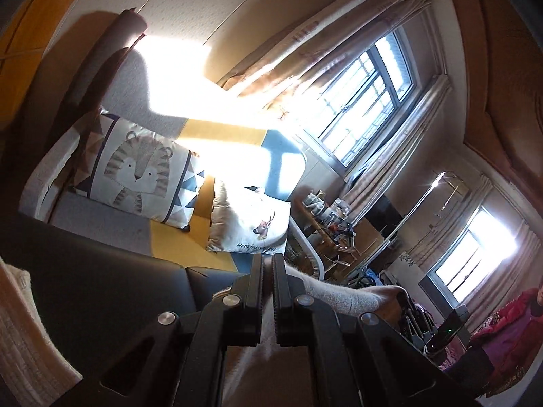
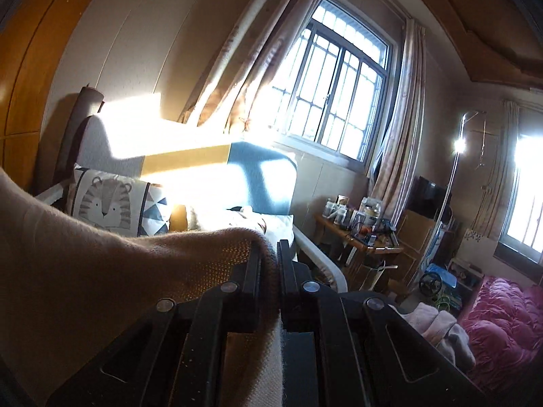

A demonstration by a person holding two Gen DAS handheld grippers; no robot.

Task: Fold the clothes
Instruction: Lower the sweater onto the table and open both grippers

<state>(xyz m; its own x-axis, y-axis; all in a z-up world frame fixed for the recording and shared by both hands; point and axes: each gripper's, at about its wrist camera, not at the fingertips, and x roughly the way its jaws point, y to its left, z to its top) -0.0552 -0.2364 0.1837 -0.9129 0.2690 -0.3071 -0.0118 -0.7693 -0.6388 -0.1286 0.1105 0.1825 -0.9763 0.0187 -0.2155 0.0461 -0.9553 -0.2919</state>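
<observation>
A beige knitted garment [image 2: 101,264] is held up off any surface, pinched at two points of its edge. Its fuzzy fabric is stretched in a sagging span, and a ribbed, paler part [image 1: 342,296] is seen.

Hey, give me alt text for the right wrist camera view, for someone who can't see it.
The right gripper is shut on a fold of beige knit garment that drapes away to the left. Behind it stands a sunlit sofa with a tiger cushion, below a barred window with curtains.
</observation>
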